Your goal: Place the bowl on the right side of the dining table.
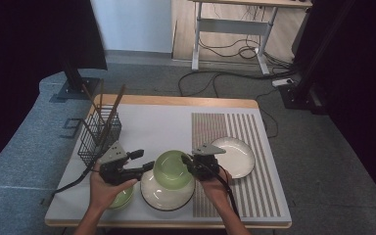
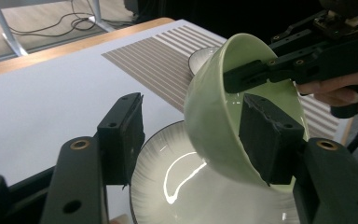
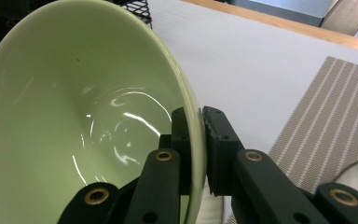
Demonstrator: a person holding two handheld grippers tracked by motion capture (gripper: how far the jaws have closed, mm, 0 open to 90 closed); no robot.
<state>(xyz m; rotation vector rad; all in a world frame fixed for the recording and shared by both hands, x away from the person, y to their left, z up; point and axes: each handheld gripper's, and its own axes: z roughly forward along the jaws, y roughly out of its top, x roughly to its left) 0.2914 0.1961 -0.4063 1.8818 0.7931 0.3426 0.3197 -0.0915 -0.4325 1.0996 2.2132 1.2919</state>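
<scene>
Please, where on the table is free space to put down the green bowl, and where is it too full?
Free: the grey surface between the wire basket and the striped mat, and the mat's near part below the white plate. Crowded: the near edge, where the green bowl, pinched at its rim by the right claw, hangs over the ribbed plate.

Your left hand [image 1: 105, 188] covers most of the small green bowl [image 1: 123, 198] at the table's front edge. The green bowl [image 1: 173, 168] hides the white bowl's [image 1: 162, 195] far rim. In the right gripper view, the green bowl's left side is cut off.
</scene>
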